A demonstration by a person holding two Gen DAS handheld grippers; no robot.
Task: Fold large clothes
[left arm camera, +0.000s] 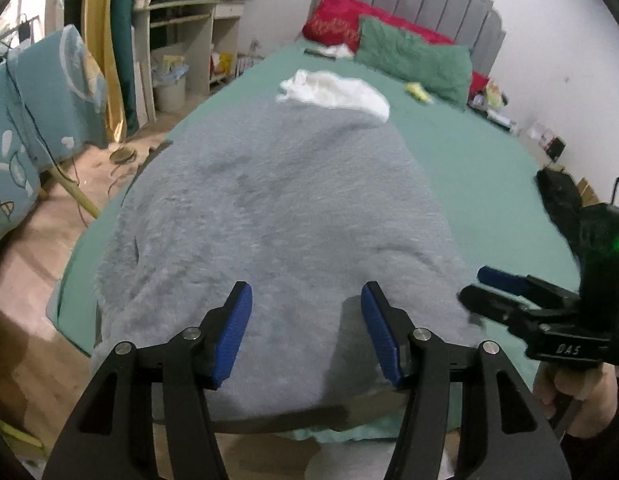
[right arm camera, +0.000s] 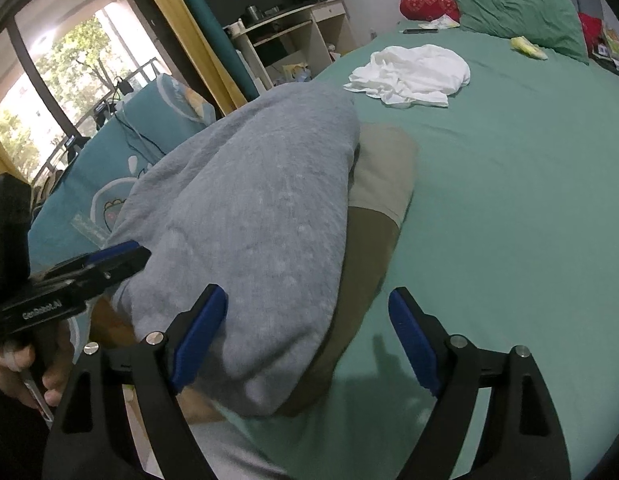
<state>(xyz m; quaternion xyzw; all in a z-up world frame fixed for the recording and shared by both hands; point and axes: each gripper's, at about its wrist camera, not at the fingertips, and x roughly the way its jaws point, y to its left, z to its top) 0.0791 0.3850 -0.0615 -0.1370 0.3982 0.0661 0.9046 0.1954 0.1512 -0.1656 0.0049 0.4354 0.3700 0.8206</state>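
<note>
Grey fleece garment [left arm camera: 277,216] is laid lengthwise on the green bed [left arm camera: 469,168], near edge at the foot, presumably flattened for folding. Left gripper [left arm camera: 305,328] is held over its near hem, fingers wide, nothing gripped. Right gripper [right arm camera: 309,344] is held at the garment's right edge, fingers likewise wide. White cloth [right arm camera: 409,72] is left lying beyond, apart.

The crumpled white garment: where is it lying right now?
In both wrist views the crumpled white garment lies on the green bedsheet, beyond the fluffy grey garment and short of the green pillow.
</note>
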